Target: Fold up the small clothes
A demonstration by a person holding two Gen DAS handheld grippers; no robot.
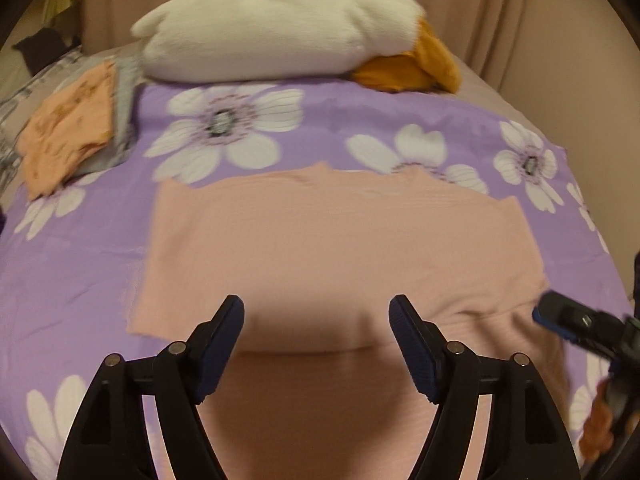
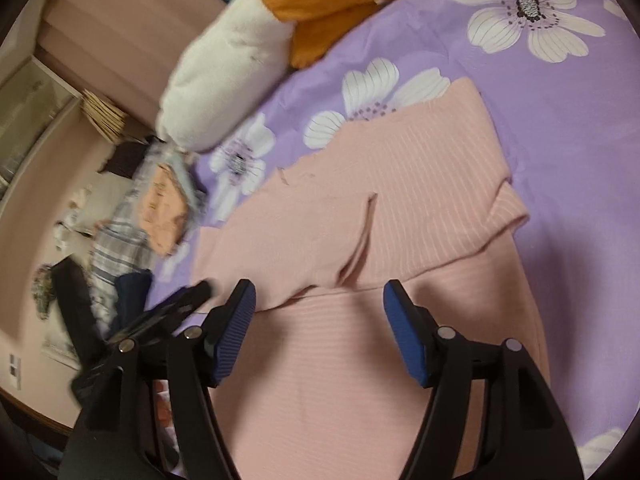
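A pale pink ribbed garment (image 1: pixel 340 248) lies on the purple flowered bedspread (image 1: pixel 320 120), its far part folded over the near part with a fold edge running across. My left gripper (image 1: pixel 316 320) hovers over the near part with its jaws open and nothing between them. In the right wrist view the same pink garment (image 2: pixel 400 208) shows a folded flap and a sleeve at the right. My right gripper (image 2: pixel 320 304) is open above the fold edge, gripping nothing. The right gripper's fingers (image 1: pixel 568 320) also show at the right edge of the left wrist view.
A white and orange plush toy (image 1: pixel 280 28) lies at the far side of the bed. A stack of folded small clothes, orange on top (image 1: pixel 68 132), sits at the far left. Striped fabric (image 2: pixel 116 248) and dark items lie beside the bed edge. A curtain hangs behind.
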